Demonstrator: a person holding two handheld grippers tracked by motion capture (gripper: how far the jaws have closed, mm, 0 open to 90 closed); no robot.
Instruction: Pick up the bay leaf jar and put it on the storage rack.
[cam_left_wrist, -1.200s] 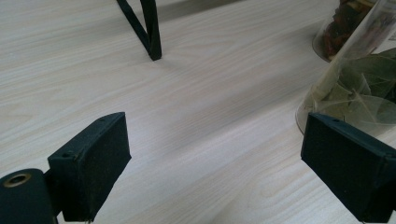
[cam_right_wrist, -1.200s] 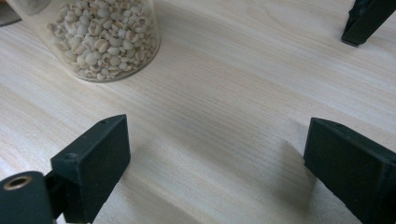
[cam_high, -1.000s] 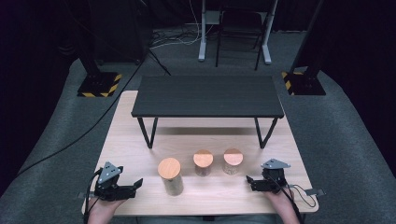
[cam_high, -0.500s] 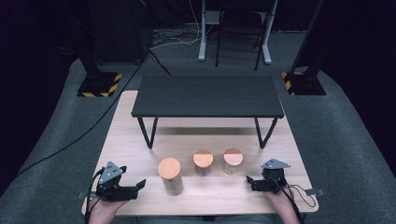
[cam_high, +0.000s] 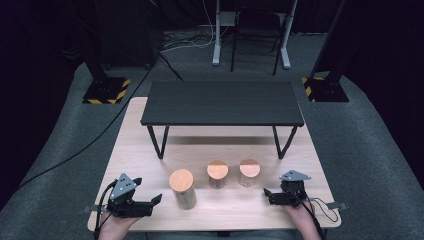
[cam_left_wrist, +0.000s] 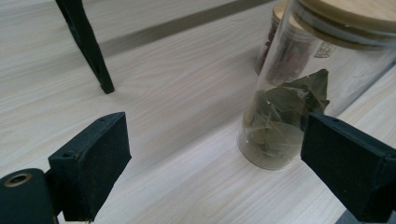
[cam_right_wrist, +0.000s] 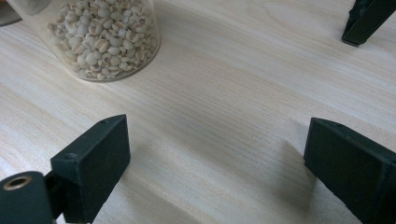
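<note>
Three glass jars with wooden lids stand in a row on the light wooden table (cam_high: 225, 210). The tall jar of dried leaves (cam_high: 182, 188) (cam_left_wrist: 280, 126) is at the left, a middle jar (cam_high: 217, 173) holds reddish contents, and the right jar (cam_high: 249, 172) (cam_right_wrist: 100, 39) holds pale grains. My left gripper (cam_high: 157, 199) (cam_left_wrist: 215, 172) stands open just left of the tall jar, which sits ahead of its right jaw, apart from it. My right gripper (cam_high: 266, 193) (cam_right_wrist: 217, 177) rests open near the front edge, right of the grain jar, with bare wood between its jaws.
A low black shelf-table (cam_high: 222, 103) on thin metal legs (cam_high: 156, 141) stands across the far half of the tabletop. One of its legs (cam_left_wrist: 86, 44) rises ahead of my left gripper, another (cam_right_wrist: 366, 18) ahead of the right. Cables trail off both front corners.
My left gripper has crept a little to the right, toward the tall leaf jar. The right gripper and the jars have kept still.
</note>
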